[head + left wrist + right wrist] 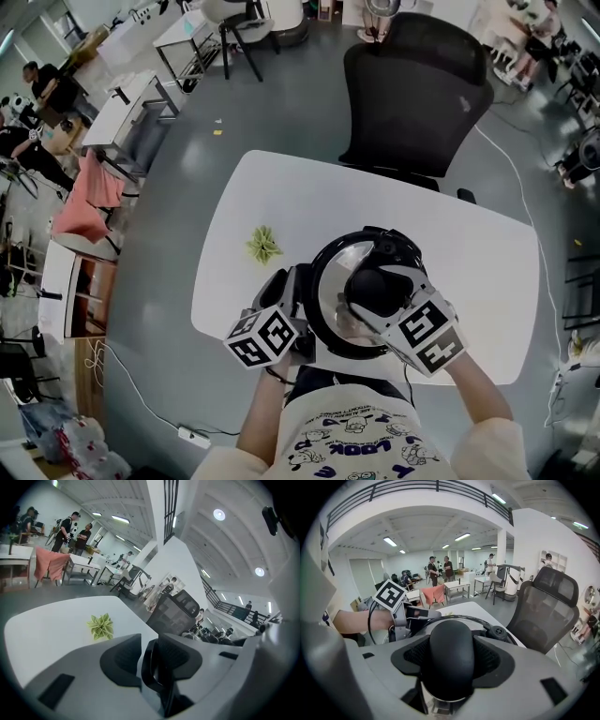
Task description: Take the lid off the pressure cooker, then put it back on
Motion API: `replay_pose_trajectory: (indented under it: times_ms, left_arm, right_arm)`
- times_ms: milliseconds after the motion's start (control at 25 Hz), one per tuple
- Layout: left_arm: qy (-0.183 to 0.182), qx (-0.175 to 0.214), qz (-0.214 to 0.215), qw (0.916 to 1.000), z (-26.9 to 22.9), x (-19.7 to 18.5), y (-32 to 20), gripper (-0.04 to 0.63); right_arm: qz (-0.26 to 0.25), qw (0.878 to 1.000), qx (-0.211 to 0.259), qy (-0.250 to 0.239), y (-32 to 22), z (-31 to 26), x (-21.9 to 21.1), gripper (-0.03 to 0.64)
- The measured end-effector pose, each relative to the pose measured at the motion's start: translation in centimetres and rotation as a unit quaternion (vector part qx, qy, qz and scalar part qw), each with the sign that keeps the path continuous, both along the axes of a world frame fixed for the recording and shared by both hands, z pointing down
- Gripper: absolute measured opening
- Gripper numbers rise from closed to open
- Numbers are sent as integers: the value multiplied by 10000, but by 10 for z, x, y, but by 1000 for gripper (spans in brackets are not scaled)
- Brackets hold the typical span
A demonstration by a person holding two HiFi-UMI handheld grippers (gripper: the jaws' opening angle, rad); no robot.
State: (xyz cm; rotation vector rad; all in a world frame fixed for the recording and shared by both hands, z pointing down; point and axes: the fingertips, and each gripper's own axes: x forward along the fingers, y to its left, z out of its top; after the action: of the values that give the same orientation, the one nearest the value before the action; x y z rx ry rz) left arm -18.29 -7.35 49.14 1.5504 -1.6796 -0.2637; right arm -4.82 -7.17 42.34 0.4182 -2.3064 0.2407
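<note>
Big open workshop, white table (487,272). The pressure cooker (315,319) sat near its front edge, lid (330,281) looking seated. Right gripper (451,665) was clamped on the lid's knob (451,639), and left gripper (150,657) pinched the side handle (152,677). I couldn't tell if this was pre-lift or already replaced.

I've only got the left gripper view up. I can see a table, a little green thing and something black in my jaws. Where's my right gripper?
Observer: The right gripper is shut on the black knob at the middle of the lid.
Operator: Is the lid off yet?
Observer: No. In the head view it looks seated on the cooker, near the front edge of the table.
Operator: And the black thing on my side?
Observer: The head view puts the left gripper at the cooker's left rim, so that is most likely its side handle.
</note>
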Motion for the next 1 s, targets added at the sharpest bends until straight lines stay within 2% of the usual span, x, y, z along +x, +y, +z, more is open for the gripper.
replay_pose_trajectory:
  times_ms: [240,680,840,1000]
  left_arm:
    - [39,7,21,10000,-1,1,-1,115]
    - [33,38,73,10000,-3,3,-1,91]
    - [31,28,78,10000,-1,4,0,91]
    - [57,51,81,9999,-1,3,2,89]
  right_arm:
    - [-61,9974,-334,640,0,7,2,296]
    - [-121,9962,-368,783,2,7,1,296]
    - [-213,9939,-468,975,5,11,2,301]
    - [-561,9879,-578,1322,11,11,3,324]
